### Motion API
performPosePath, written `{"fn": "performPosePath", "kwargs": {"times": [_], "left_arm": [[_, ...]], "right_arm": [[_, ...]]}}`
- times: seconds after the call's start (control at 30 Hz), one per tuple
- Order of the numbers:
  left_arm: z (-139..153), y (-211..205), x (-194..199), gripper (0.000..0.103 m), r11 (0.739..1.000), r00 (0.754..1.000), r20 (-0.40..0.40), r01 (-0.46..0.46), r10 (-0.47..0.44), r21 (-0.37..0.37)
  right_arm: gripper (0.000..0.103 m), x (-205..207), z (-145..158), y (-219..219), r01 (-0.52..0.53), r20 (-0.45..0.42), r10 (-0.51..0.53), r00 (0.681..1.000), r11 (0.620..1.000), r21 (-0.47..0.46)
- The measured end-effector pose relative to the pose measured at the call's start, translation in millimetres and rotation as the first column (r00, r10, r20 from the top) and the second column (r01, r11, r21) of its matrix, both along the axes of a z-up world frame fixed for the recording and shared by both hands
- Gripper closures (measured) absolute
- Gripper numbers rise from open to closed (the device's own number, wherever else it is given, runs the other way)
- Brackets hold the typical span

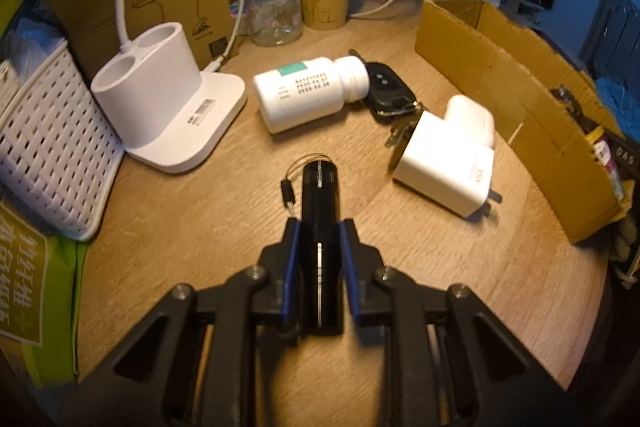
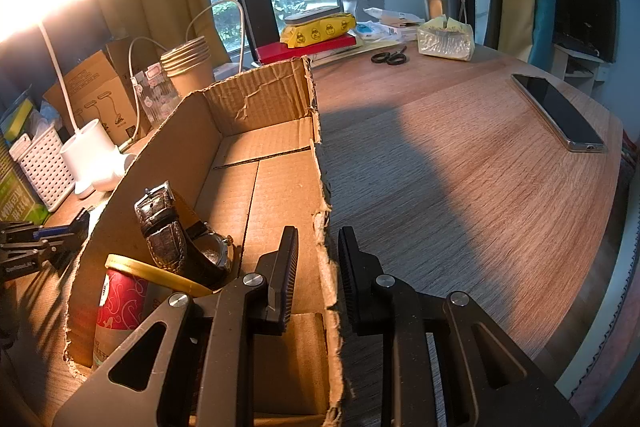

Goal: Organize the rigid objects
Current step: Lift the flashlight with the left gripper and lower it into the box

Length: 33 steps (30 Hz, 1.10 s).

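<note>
Left hand-held gripper point(image 1: 319, 227) clamps a black flashlight point(image 1: 320, 227); right hand-held gripper point(image 2: 318, 239) straddles the cardboard box point(image 2: 276, 163) wall at 12 o'clock, fingers apart.

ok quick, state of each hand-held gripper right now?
Left hand-held gripper: closed on the black flashlight.
Right hand-held gripper: straddling the cardboard box wall; jaws apart, not visibly clamping it.

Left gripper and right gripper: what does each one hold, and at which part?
The left gripper clamps the black flashlight around its barrel. The right gripper straddles the cardboard box's torn wall; contact cannot be told.
</note>
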<state>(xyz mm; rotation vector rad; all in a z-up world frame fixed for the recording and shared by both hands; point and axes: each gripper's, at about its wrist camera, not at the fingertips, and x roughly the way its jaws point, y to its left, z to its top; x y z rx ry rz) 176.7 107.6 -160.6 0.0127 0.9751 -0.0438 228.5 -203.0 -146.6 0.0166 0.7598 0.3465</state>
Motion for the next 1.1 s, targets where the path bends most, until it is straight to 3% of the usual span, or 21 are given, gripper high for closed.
{"fn": "performPosePath", "kwargs": {"times": [0.23, 0.67, 1.1], "left_arm": [[22, -3, -16, 0.082, 0.998, 0.999, 0.038, 0.011, -0.009, -0.054], [60, -57, -9, 0.082, 0.989, 0.983, 0.127, 0.140, -0.133, -0.046], [98, -118, 22, 0.082, 0.962, 0.939, 0.219, 0.273, -0.266, -0.003]], "right_arm": [[0.080, 0, 0, 0, -0.001, 0.000, 0.001, 1.000, 1.000, 0.000], [0.080, 0, 0, 0, -0.001, 0.000, 0.001, 1.000, 1.000, 0.001], [0.080, 0, 0, 0, -0.001, 0.001, 0.001, 1.000, 1.000, 0.001]]}}
